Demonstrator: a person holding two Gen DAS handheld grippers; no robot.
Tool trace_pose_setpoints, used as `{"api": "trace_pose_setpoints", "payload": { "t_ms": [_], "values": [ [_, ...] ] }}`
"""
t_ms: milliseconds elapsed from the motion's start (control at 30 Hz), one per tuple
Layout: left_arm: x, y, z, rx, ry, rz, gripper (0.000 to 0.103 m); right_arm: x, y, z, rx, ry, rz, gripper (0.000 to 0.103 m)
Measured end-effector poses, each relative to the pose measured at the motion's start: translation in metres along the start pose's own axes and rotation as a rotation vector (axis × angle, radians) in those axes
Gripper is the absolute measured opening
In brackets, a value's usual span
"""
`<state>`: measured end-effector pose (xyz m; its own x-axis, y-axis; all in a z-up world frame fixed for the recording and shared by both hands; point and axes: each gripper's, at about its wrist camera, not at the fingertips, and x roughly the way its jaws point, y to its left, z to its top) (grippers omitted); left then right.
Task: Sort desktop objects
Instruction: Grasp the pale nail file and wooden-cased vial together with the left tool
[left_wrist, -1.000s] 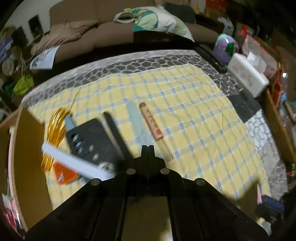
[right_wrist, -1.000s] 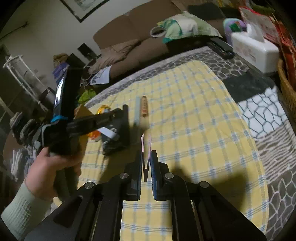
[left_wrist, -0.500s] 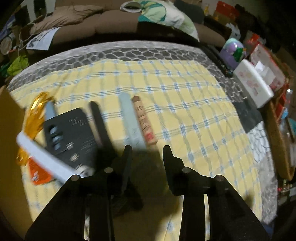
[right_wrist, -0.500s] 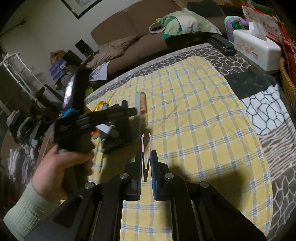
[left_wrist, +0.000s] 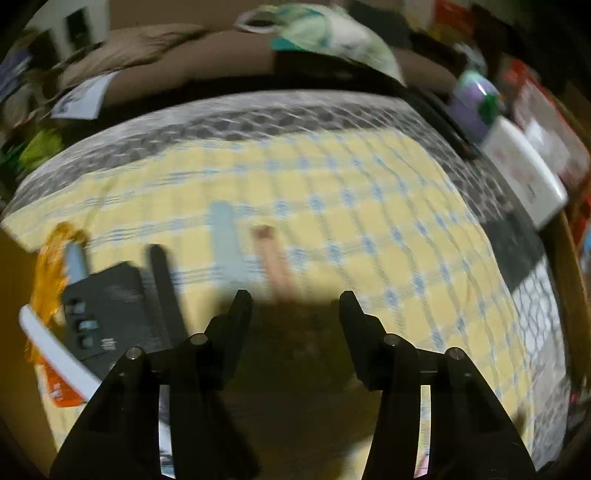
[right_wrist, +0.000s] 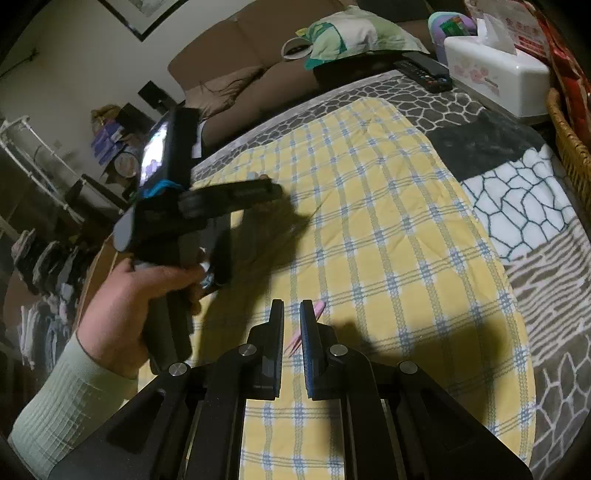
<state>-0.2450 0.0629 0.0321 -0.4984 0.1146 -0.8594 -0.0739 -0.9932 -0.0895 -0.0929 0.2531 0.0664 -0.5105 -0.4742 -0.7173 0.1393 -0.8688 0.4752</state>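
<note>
The left gripper (left_wrist: 295, 299) hangs over the yellow checked cloth (left_wrist: 369, 229), fingers opening, nothing between them; the tan stick (left_wrist: 277, 262) lies just beyond. The right gripper (right_wrist: 291, 314) has narrow fingers holding pink tweezers (right_wrist: 317, 308).

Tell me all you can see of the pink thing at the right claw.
The pink thing is thin, flat and narrow, plastic-looking, with a rounded tip. It slants through the shut right claw: the tip pokes out beside one finger, another stretch shows in the gap. Whether it touches the yellow checked cloth below is unclear.

no legible text, tissue box (right_wrist: 495, 62) print (too blurred)
</note>
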Motion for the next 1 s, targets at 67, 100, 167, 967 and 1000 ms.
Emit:
{"api": "trace_pose_setpoints", "payload": {
  "t_ms": [67, 100, 167, 967, 1000],
  "values": [
    [-0.004, 0.014, 0.001, -0.036, -0.011, 0.028, 0.047, 0.0, 0.0, -0.001, -0.007, 0.002, -0.009, 0.008],
    [-0.005, 0.019, 0.002, -0.046, -0.01, 0.039, 0.047, 0.001, -0.001, -0.001, 0.001, 0.006, -0.009, 0.008],
    [0.001, 0.027, 0.0, -0.049, 0.024, 0.056, 0.058, 0.004, -0.004, -0.002, 0.018, 0.013, -0.011, 0.011],
    [-0.024, -0.002, -0.027, 0.036, 0.01, -0.173, 0.032, 0.025, 0.0, -0.002, 0.037, 0.048, -0.063, 0.019],
    [-0.034, 0.0, -0.028, 0.03, 0.003, -0.192, 0.032, 0.024, 0.0, -0.002, 0.038, 0.047, -0.063, 0.019]
  ]
}}
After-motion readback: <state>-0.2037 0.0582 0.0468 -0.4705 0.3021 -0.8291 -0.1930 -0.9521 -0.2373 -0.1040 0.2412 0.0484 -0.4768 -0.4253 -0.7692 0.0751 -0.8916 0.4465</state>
